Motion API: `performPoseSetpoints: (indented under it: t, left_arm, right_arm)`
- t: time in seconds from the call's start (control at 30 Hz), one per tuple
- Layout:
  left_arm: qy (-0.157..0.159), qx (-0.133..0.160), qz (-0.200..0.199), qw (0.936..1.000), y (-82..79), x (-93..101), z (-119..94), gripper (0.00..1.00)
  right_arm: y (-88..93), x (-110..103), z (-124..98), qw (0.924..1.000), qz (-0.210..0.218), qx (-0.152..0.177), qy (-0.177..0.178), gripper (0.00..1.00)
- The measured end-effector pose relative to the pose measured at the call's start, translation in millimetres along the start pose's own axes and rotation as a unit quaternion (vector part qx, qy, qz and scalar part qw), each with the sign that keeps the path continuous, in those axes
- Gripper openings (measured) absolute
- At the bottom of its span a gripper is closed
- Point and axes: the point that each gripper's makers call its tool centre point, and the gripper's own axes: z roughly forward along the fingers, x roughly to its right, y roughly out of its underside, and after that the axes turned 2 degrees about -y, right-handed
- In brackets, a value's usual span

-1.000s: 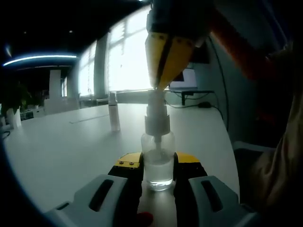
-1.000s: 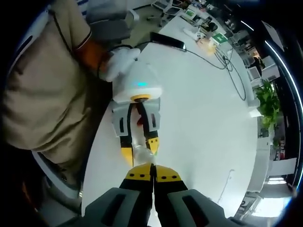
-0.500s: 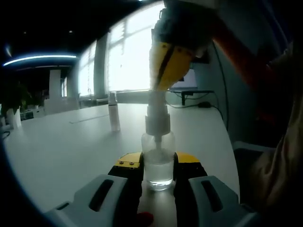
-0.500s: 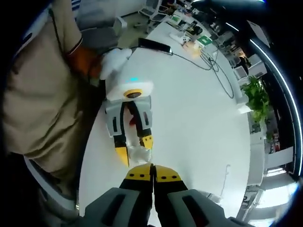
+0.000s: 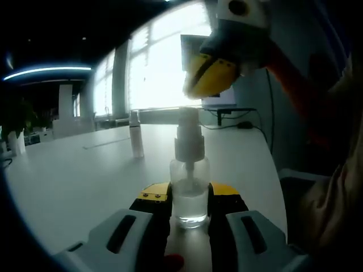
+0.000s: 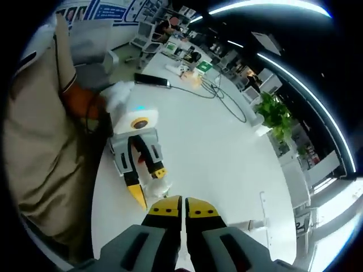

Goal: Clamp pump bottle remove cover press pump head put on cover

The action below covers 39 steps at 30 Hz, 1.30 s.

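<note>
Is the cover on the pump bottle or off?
Off. The pump bottle, upright in the left gripper, shows its bare white pump head; a separate cover stands on the table behind.

No legible text or labels.

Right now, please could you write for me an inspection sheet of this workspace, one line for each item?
Surface: white table, bare in front of the bottle.
Job's things: clear pump bottle stands upright between the fingers of the left gripper, pump head uncovered; a slim white piece, perhaps the cover, stands upright farther back.
Clutter: small items at the table's far end, too small to name.
Grippers: left gripper shut on the bottle; right gripper shut, holding nothing, above the pump head and apart from it.
Cables: black cables across the far table.
Surroundings: bright windows, potted plant, person's beige clothing.
</note>
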Motion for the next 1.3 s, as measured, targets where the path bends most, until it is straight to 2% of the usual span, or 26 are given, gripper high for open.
performPoseSetpoints:
  t: [0.2,0.4,0.7,0.87,1.07,1.3]
  left_arm:
    - [0.000,0.000,0.001,1.0000,0.1,0.0,-0.1,0.15]
    - [0.001,0.000,0.001,1.0000,0.2,0.3,-0.1,0.15]
    - [0.001,0.000,0.004,1.0000,0.3,-0.5,-0.2,0.15]
    - [-0.002,0.000,0.007,1.0000,0.2,-1.1,-0.1,0.15]
    - [-0.002,0.000,0.007,1.0000,0.5,-1.5,0.1,0.15]
    - [-0.003,0.000,0.007,1.0000,-0.1,0.2,0.3,0.15]
  right_arm:
    - [-1.0,0.5,-6.5,0.9987,0.017,0.037,0.032,0.00]
    - [1.5,-0.3,-11.3,0.9965,0.032,0.060,0.049,0.00]
    - [9.8,2.7,-23.8,0.9884,0.078,0.101,0.082,0.01]
    - [13.2,4.5,-28.3,0.9766,0.129,0.149,0.087,0.01]
    - [20.5,1.1,-33.5,0.9672,0.153,0.178,0.098,0.02]
    - [24.6,-2.2,-37.7,0.9469,0.202,0.226,0.107,0.03]
